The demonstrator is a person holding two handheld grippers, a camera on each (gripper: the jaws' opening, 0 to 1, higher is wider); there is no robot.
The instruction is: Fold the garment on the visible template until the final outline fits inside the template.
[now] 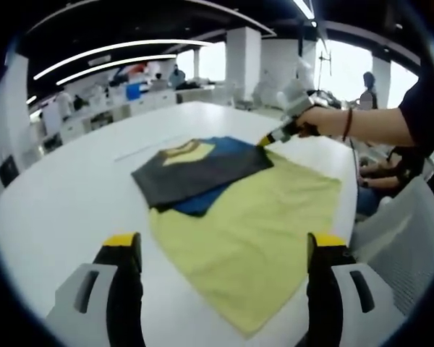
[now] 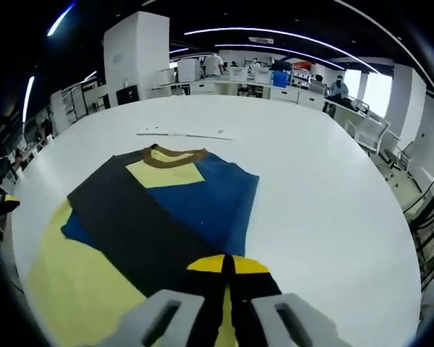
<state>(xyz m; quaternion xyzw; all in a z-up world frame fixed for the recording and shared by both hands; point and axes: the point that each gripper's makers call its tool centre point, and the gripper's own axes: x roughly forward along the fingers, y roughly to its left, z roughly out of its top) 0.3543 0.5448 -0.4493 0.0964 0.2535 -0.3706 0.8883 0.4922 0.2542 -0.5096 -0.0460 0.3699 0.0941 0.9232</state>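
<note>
Pinching the garment [image 2: 159,210] at bottom centre, the right gripper [image 2: 228,266] looks clamped on its dark folded edge, probably; left gripper [image 1: 224,249] hangs open, empty. Mid-frame, one fold lies over the yellow template [image 1: 253,246], more folding left on the white table [image 2: 325,181].

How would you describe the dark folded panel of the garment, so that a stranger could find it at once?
On the big white table lies a garment of yellow and blue. Across its middle runs the dark panel, a charcoal flap folded diagonally over the blue part, its corner pinched by the right gripper. It is the one near-black area; its neighbours are bright blue and pale yellow.
</note>
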